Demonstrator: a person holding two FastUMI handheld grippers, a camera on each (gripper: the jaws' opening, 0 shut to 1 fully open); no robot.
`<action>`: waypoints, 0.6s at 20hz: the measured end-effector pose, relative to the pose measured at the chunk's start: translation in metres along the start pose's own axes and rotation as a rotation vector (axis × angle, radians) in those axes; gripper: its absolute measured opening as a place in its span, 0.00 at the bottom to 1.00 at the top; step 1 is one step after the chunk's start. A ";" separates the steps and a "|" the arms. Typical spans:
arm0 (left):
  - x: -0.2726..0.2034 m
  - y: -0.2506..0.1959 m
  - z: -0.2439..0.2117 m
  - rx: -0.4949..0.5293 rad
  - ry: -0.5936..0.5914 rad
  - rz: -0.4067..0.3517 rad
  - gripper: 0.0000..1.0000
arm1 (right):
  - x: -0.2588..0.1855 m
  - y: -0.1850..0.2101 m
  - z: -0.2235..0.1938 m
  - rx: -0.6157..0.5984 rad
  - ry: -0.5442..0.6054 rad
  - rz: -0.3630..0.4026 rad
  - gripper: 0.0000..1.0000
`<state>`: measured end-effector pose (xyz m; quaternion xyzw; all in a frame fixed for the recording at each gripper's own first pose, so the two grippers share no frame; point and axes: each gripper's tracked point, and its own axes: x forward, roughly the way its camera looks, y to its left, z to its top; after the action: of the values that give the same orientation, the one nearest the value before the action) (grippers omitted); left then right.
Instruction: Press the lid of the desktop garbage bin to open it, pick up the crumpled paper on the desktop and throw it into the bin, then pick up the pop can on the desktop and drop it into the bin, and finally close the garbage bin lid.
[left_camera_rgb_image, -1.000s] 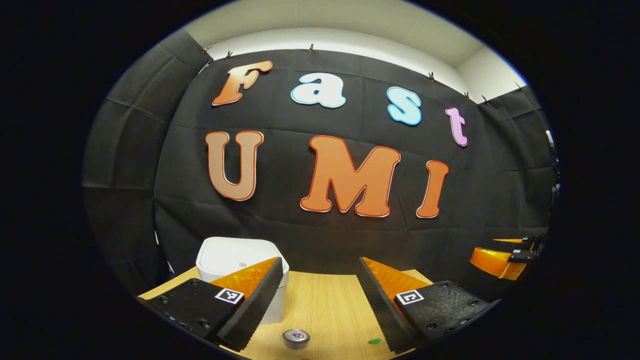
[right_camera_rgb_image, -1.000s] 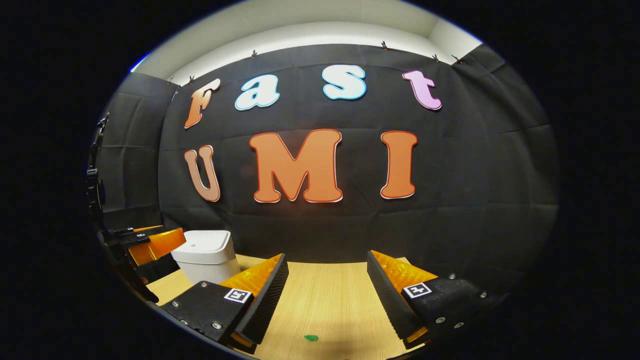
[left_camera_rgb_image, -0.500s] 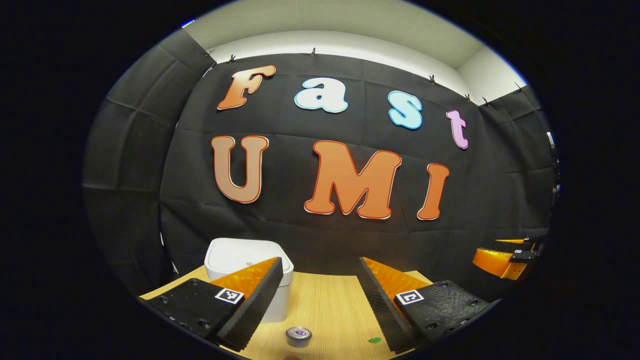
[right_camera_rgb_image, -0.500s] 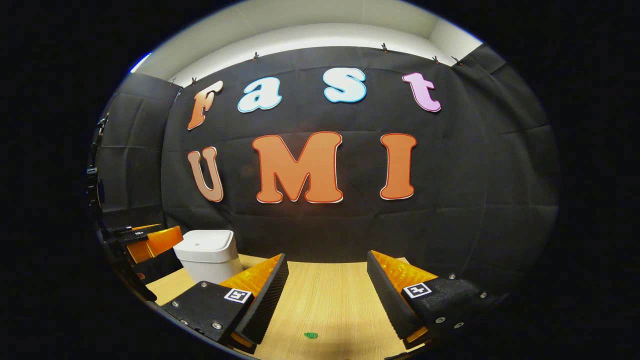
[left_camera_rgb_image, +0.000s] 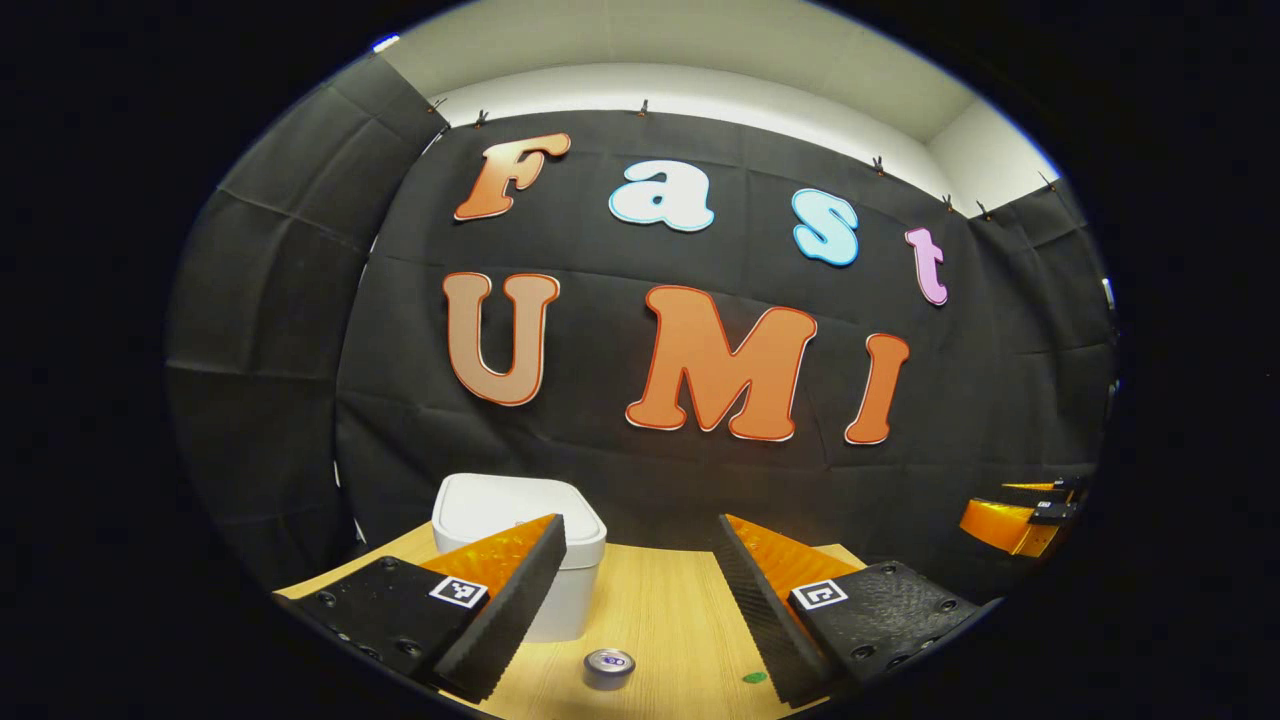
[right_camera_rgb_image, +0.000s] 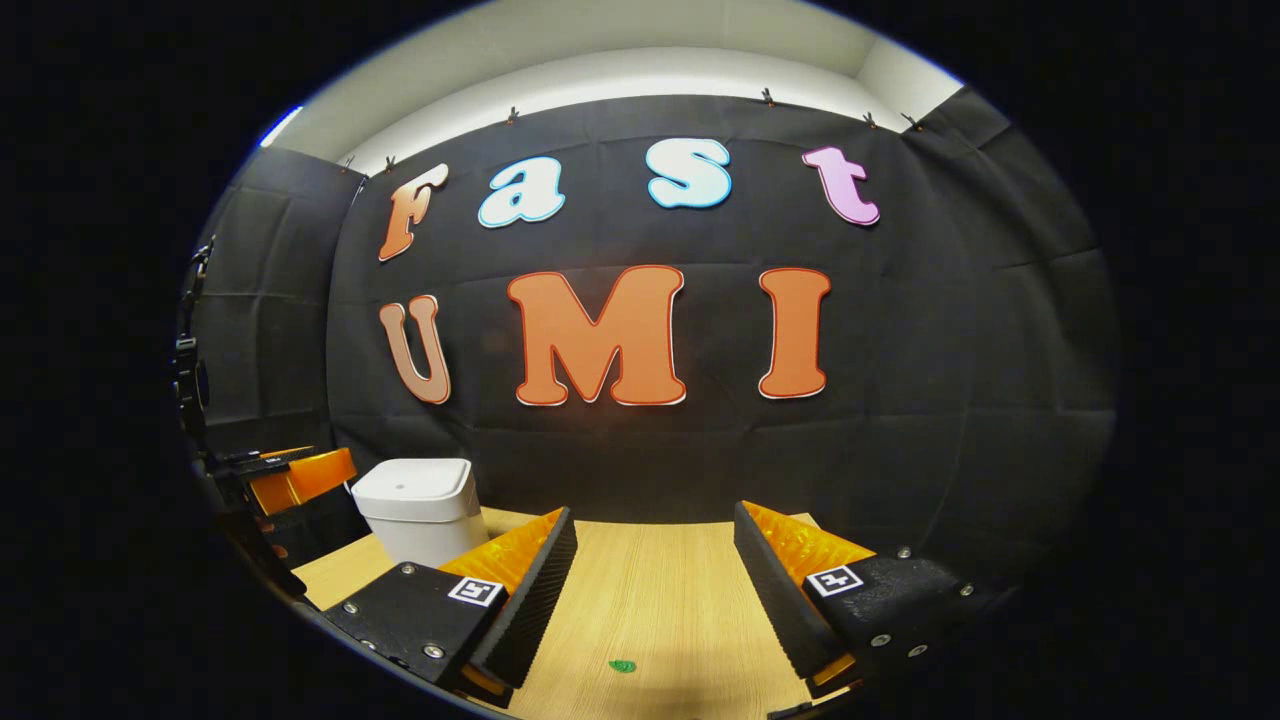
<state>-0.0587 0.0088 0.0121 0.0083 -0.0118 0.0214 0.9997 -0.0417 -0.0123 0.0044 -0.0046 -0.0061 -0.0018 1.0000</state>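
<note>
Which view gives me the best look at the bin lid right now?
The right gripper view: the bin stands unobstructed, its lid shut. In the left gripper view, the bin is nearer but partly hidden behind a finger.

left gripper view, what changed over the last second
In the left gripper view the bin and pop can slid rightward in frame, so the left gripper seems to be swinging left. Nothing was grasped or released: both grippers are open and empty, the bin lid closed, the can upright on the table. The right gripper hardly moved.

Bin (left_camera_rgb_image: 520, 520) front (behind finger) hidden
</note>
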 end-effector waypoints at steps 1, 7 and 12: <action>-0.001 0.001 0.001 0.010 -0.002 0.002 0.94 | -0.001 -0.001 0.000 0.000 -0.001 -0.001 0.94; -0.002 -0.008 0.007 0.007 -0.021 -0.020 0.94 | 0.002 0.000 0.000 0.008 -0.004 0.004 0.94; 0.005 -0.004 0.007 0.025 -0.018 -0.013 0.94 | 0.005 0.000 0.000 0.021 -0.003 0.009 0.94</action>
<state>-0.0539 0.0047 0.0195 0.0210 -0.0204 0.0151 0.9995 -0.0366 -0.0121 0.0042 0.0057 -0.0075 0.0028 1.0000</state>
